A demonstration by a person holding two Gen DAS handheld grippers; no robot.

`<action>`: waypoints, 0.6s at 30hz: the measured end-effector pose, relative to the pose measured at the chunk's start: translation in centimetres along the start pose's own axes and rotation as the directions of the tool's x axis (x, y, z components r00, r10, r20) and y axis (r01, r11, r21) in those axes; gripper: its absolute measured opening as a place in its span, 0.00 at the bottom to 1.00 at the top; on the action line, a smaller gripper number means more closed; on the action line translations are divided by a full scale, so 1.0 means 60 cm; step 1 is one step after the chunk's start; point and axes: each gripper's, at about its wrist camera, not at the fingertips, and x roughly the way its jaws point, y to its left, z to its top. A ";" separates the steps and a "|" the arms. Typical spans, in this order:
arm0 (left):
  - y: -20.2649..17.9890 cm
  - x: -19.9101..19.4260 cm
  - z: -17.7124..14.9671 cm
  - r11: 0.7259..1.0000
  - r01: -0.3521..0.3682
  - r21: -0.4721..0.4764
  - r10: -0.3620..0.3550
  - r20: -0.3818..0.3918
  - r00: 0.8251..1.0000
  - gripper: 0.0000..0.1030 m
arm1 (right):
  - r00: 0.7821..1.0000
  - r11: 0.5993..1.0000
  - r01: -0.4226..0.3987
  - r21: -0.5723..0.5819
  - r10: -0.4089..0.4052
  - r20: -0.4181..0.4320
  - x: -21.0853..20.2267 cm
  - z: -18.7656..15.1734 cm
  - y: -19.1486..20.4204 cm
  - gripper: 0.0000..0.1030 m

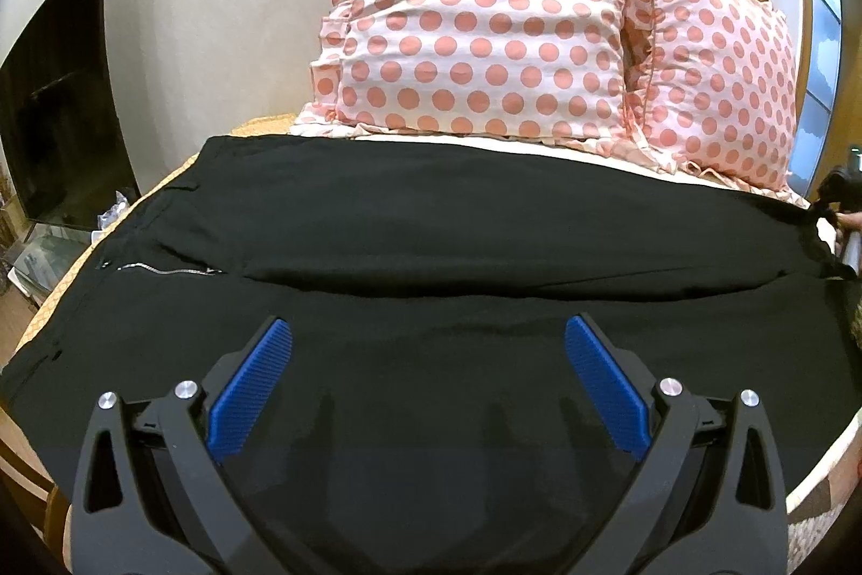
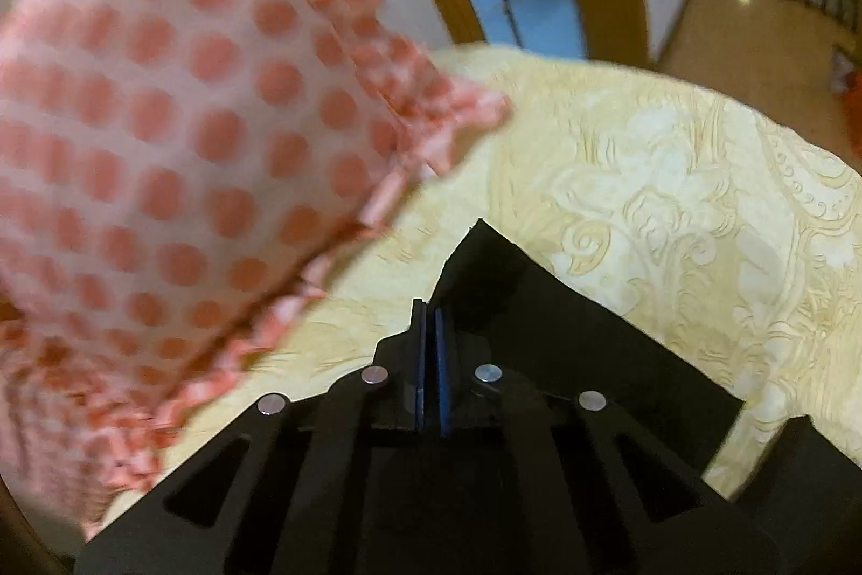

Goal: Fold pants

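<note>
Bed (image 2: 673, 154) with a pale yellow, damask-embossed cover, carrying everything else. No brand, label or legible writing shows on any item.

Black pants (image 1: 431, 224), matte woven cloth, spread flat across the bed from 9 to 3 o'clock in the left wrist view; both legs lie side by side with a seam fold between them, and a silver metal zipper (image 1: 167, 272) lies open at 9 o'clock near the waist end.

Two pillows at 12 o'clock beyond the pants, white with salmon polka dots and ruffled edges: front pillow (image 1: 474, 20) upright, second pillow (image 1: 716, 74) leaning behind it toward 2 o'clock.

Dark glossy screen (image 1: 59, 106) at 9 o'clock against the cream wall.

Left hand-held gripper (image 1: 428, 348), black frame with ribbed blue pads (image 1: 250, 397), released: jaws spread wide just over the near pant leg, holding nothing.

Right hand-held gripper (image 2: 430, 321), clenched: jaws pressed together on a pointed corner of the black cloth, lifted off the cover at the leg end. In the left wrist view it appears at 3 o'clock.
</note>
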 end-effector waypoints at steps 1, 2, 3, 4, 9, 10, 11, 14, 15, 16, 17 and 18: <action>0.002 -0.005 -0.001 1.000 0.000 -0.004 0.000 0.005 1.000 0.98 | 0.999 1.000 -0.030 -0.004 0.030 0.019 -0.017 0.003 0.001 0.03; 0.003 -0.009 -0.002 1.000 0.000 -0.008 0.000 0.008 1.000 0.98 | 0.997 0.998 -0.068 -0.007 0.068 0.039 -0.051 -0.009 0.001 0.03; 0.004 -0.012 -0.003 1.000 0.002 -0.010 -0.002 0.010 1.000 0.98 | 0.993 0.994 -0.106 -0.005 0.106 0.057 -0.080 -0.018 -0.005 0.03; 0.005 -0.015 -0.004 1.000 0.004 -0.015 -0.004 0.011 1.000 0.98 | 0.985 0.988 -0.153 -0.002 0.153 0.075 -0.113 -0.030 -0.014 0.03; 0.006 -0.026 -0.010 0.999 0.021 -0.028 -0.020 0.014 1.000 0.98 | 0.960 0.967 -0.253 0.005 0.250 0.126 -0.236 -0.115 -0.077 0.03; 0.006 -0.027 -0.010 0.999 0.023 -0.031 -0.023 0.015 1.000 0.98 | 0.961 0.968 -0.252 0.019 0.248 0.120 -0.259 -0.148 -0.102 0.03; 0.007 -0.029 -0.010 0.999 0.026 -0.035 -0.026 0.014 1.000 0.98 | 0.963 0.969 -0.248 0.027 0.243 0.113 -0.263 -0.161 -0.112 0.03; 0.010 -0.030 -0.007 0.998 0.031 -0.052 -0.030 0.012 0.999 0.98 | 0.973 0.972 -0.229 0.054 0.227 0.045 -0.274 -0.216 -0.148 0.03; 0.012 -0.030 -0.004 0.997 0.032 -0.065 -0.031 0.009 0.999 0.98 | 0.972 0.969 -0.236 0.074 0.235 0.020 -0.270 -0.224 -0.158 0.03; 0.013 -0.029 -0.001 0.996 0.036 -0.078 -0.036 0.007 0.999 0.98 | 0.971 0.968 -0.237 0.081 0.237 0.012 -0.265 -0.225 -0.162 0.03; 0.016 -0.029 0.000 0.995 0.042 -0.089 -0.042 0.004 0.999 0.98 | 0.971 0.966 -0.239 0.098 0.240 0.003 -0.260 -0.223 -0.168 0.03; 0.020 -0.028 0.002 0.993 0.046 -0.110 -0.047 -0.004 0.999 0.98 | 0.968 0.962 -0.248 0.117 0.250 -0.006 -0.257 -0.224 -0.173 0.03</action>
